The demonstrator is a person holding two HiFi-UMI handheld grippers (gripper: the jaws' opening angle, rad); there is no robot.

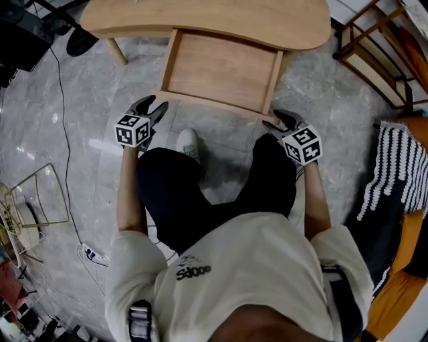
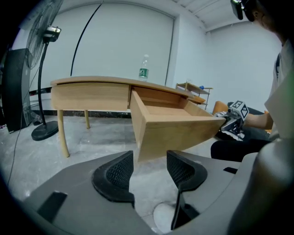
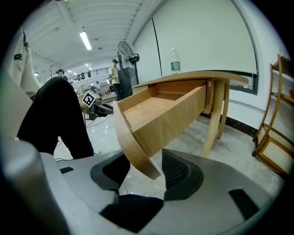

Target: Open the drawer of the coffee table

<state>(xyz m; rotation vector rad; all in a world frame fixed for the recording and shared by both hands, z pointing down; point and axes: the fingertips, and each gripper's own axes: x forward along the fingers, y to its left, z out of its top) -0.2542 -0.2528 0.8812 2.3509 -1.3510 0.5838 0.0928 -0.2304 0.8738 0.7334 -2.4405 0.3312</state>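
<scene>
The wooden coffee table [image 1: 214, 20] stands at the top of the head view, and its drawer [image 1: 221, 67] is pulled far out toward me with nothing inside. My left gripper [image 1: 155, 107] hovers open just off the drawer's front left corner [image 2: 142, 137], with nothing between its fingers [image 2: 115, 174]. My right gripper [image 1: 281, 120] is open at the front right corner. The lower tip of the curved drawer front [image 3: 138, 147] lies between its jaws in the right gripper view, and the pads do not press on it.
A water bottle [image 2: 144, 69] stands on the tabletop. A standing fan [image 2: 43, 69] is left of the table and a wooden rack [image 1: 381, 53] to its right. My legs and a white shoe [image 1: 188, 143] are below the drawer. A cable and power strip [image 1: 93, 254] lie on the floor.
</scene>
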